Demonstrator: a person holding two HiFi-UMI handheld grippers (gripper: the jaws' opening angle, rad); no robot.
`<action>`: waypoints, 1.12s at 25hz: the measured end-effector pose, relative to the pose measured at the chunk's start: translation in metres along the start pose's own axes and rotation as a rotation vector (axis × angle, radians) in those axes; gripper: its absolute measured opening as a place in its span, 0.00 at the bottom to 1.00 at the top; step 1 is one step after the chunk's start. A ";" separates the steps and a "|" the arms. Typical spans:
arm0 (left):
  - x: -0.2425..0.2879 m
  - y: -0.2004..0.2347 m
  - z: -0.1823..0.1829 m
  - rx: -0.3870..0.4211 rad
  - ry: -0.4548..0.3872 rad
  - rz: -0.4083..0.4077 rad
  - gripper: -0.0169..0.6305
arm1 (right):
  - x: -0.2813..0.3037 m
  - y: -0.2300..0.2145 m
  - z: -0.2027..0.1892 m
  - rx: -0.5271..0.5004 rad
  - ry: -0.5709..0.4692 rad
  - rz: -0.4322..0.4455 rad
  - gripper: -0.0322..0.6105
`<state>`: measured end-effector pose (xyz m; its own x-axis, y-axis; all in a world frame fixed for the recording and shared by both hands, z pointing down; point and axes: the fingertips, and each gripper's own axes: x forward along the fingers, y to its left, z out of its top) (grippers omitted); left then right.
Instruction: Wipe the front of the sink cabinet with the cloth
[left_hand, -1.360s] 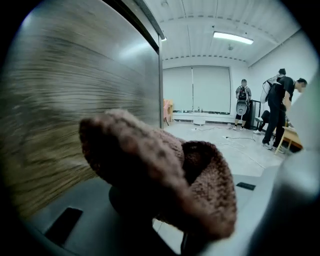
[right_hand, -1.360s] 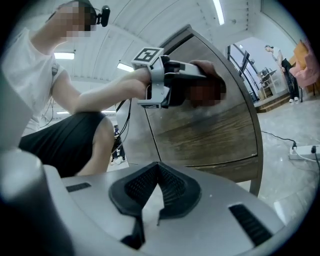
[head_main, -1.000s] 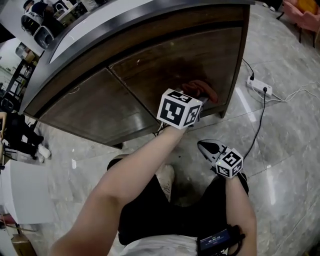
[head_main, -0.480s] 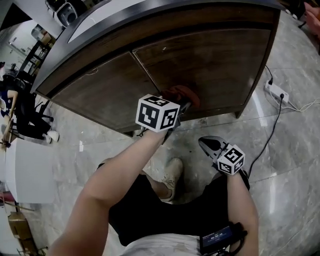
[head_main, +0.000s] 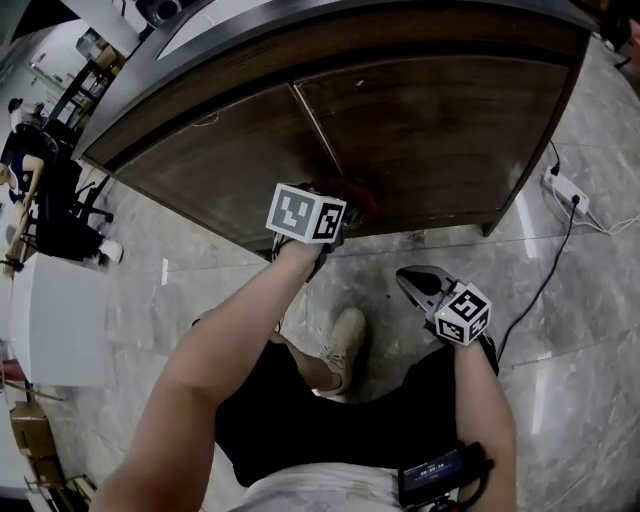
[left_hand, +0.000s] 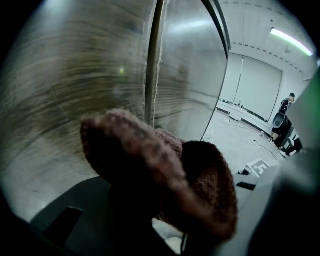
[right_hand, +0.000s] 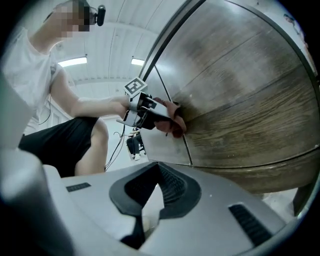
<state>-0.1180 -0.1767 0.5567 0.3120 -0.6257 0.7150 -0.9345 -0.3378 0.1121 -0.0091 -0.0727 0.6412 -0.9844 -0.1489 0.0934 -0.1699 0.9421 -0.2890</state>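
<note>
Two doors make up the sink cabinet front (head_main: 440, 120). Cloth (head_main: 347, 193) is pressed to it low down, right at the seam (head_main: 318, 125) betw. the doors, near the bottom edge.

Judgement: wiping under way, not finished. Cloth covers only a small patch, and the wood shows no clear wiped/unwiped boundary, so can't tell which areas are done. Upper parts of both doors, the left door's far side and the right door's right side prob. left to do, or at least to check.

Left gripper (head_main: 338, 208): jaws clamped on cloth, a reddish-brown fuzzy wad. Left gripper view shows it bunched betw. the jaws and bulging out ahead of them, front face against the wood beside the seam. Right gripper view agrees from the side: wad touching the door, jaws themselves off the surface as far as visible.

Right gripper (head_main: 418, 285): idle, held low over the floor (head_main: 580, 330), well apart from the cabinet. Jaws brought together, only a thin sliver of light betw. the pads, nothing in them. Aimed at the cabinet, touching nothing.

Power strip (head_main: 566, 190) w/ cable on floor right of cabinet, away from the cloth.
</note>
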 end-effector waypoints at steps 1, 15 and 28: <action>0.005 -0.001 0.000 0.001 0.008 -0.003 0.22 | -0.003 0.000 0.004 -0.001 -0.013 -0.009 0.07; 0.066 -0.096 0.035 0.176 -0.004 -0.160 0.21 | -0.039 -0.014 0.009 -0.006 -0.025 -0.122 0.07; 0.134 -0.183 0.078 0.174 -0.029 -0.295 0.22 | -0.111 -0.028 0.022 -0.003 -0.081 -0.306 0.07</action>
<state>0.1082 -0.2536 0.5782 0.5716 -0.5023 0.6487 -0.7609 -0.6204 0.1901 0.1037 -0.0895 0.6182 -0.8880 -0.4491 0.0991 -0.4589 0.8507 -0.2563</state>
